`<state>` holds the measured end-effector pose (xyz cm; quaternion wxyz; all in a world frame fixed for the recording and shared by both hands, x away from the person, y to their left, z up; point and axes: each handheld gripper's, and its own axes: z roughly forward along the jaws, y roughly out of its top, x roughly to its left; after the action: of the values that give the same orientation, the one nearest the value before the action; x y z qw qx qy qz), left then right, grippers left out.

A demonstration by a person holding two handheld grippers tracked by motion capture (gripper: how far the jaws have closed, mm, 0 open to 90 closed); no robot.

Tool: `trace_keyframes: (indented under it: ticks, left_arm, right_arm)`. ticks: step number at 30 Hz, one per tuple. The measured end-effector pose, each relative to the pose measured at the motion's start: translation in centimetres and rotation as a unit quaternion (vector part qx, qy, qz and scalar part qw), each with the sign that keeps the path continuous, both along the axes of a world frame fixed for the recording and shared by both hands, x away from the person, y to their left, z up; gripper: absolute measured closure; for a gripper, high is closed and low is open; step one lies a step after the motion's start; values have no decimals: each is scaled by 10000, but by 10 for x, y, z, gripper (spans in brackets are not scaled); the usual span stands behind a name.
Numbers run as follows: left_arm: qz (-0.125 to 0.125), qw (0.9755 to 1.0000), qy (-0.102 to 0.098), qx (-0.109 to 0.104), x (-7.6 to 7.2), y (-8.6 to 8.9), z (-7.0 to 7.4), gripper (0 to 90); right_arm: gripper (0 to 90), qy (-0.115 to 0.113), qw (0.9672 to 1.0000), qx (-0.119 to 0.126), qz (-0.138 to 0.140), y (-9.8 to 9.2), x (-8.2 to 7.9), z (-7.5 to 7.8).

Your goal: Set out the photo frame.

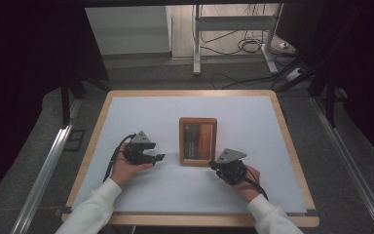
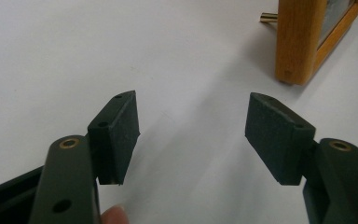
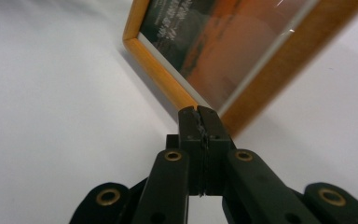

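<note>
Wooden picture frame [image 1: 198, 141] at table centre, long axis 12-to-6. Right gripper [image 1: 215, 165], jaws pressed shut, at its 5 o'clock corner (nearer); left gripper [image 1: 158, 157], jaws spread, toward 9 o'clock.

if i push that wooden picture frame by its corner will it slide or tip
The picture frame lies flat on the white table, so it would likely slide and pivot rather than tip. Its wooden border looks rigid. The glazed front reflects light, so it is probably fragile and slippery.

Picture frame [image 1: 198, 141] mid-table – bare table [image 1: 253, 112] all round.
</note>
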<state>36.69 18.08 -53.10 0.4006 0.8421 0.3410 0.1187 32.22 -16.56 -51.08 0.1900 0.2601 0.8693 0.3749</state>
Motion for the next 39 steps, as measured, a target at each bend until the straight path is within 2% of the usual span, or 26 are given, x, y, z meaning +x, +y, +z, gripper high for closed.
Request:
trace_keyframes:
  ticks: [4,6,8,10,13,16,21,24,29,34,39]
  left_arm:
    - [1,10000,-32,17,-1,-1,1,344]
    - [2,10000,-34,63,-2,-2,1,344]
    - [-3,10000,-36,69,-3,-2,1,343]
    - [2,9999,-85,104,-6,-1,1,343]
    - [-1,10000,-74,47,-11,1,2,343]
    - [3,9999,-118,44,-16,3,4,343]
    - [-9,9999,-117,16,-24,6,5,342]
    - [-18,9999,-124,-3,-29,7,5,342]
    - [-12,9999,-136,-42,-36,8,6,342]
    - [-25,9998,-170,-53,-43,8,8,341]
    - [-28,9998,-185,-64,-45,8,8,341]
  right_arm:
    - [869,50,9996,182,-208,-19,-2,2]
    - [822,102,9990,313,-302,-29,-1,4]
    - [725,247,9977,524,-363,-39,0,6]
    - [592,324,9958,731,-447,-46,0,7]
    - [428,274,9944,864,-540,-56,-1,10]
    - [362,172,9924,997,-702,-67,-5,11]
    - [296,54,9891,1129,-943,-89,-11,12]
    - [273,-13,9885,1070,-1068,-104,-15,11]
    - [259,-46,9852,1051,-1353,-125,-20,6]
    - [247,-66,9843,980,-1466,-133,-20,2]
    - [239,-46,9856,862,-1454,-131,-18,-2]
